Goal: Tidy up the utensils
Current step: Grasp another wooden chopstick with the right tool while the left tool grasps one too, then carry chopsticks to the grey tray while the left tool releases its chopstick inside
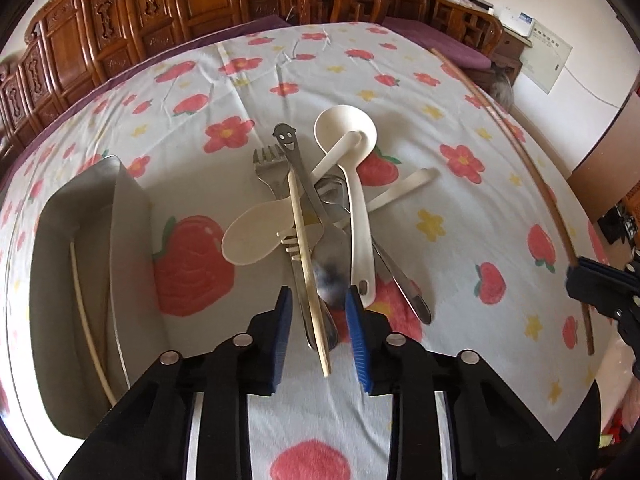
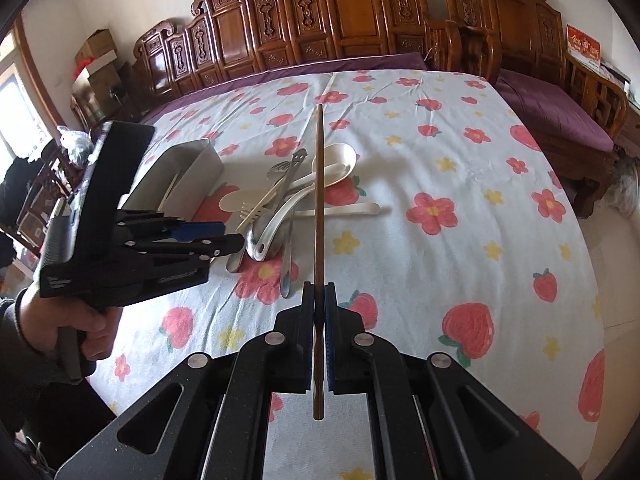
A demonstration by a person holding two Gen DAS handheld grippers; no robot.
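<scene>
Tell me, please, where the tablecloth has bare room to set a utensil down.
The flowered tablecloth is bare right of the utensil pile, and beyond it toward the carved wooden bench. It is crowded between the pile and the metal tray.

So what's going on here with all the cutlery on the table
A person is sorting a pile of utensils on a flowered tablecloth using two handheld grippers. The right gripper is shut on a dark wooden chopstick. The left gripper is open around a pale chopstick in the pile. A metal tray beside the pile already holds one chopstick.
</scene>
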